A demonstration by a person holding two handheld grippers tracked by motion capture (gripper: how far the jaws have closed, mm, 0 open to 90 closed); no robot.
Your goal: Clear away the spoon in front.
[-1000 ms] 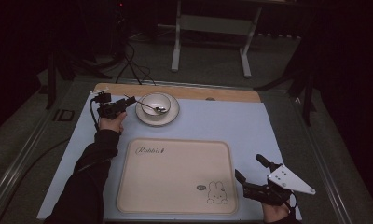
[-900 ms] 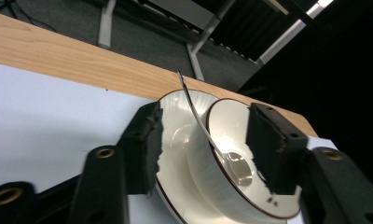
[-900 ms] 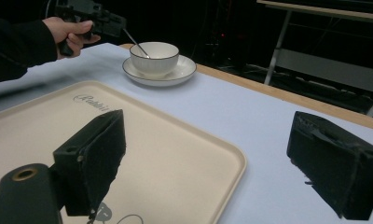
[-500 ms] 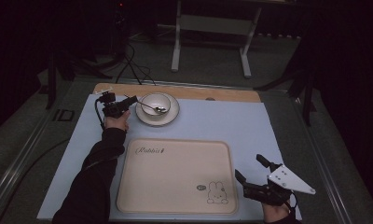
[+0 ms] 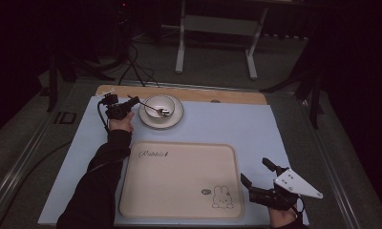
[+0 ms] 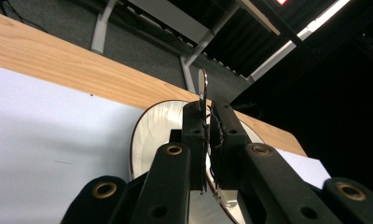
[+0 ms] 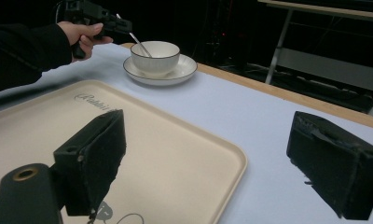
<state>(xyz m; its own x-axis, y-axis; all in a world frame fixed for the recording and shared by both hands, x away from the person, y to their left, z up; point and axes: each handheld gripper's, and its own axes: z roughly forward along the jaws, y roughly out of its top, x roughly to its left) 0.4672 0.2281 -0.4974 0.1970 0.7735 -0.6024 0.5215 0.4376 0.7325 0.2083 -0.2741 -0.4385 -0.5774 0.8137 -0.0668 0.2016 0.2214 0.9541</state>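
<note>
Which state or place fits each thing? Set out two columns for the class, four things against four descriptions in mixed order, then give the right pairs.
Things:
1. spoon
2. tray
3. right gripper
4. cup

Descriptions:
A. stands on the saucer
B. open, holding nothing
C. bears a rabbit drawing
D. clamped by the left gripper

Pairs: 1-D, 2-C, 3-B, 4-A
</note>
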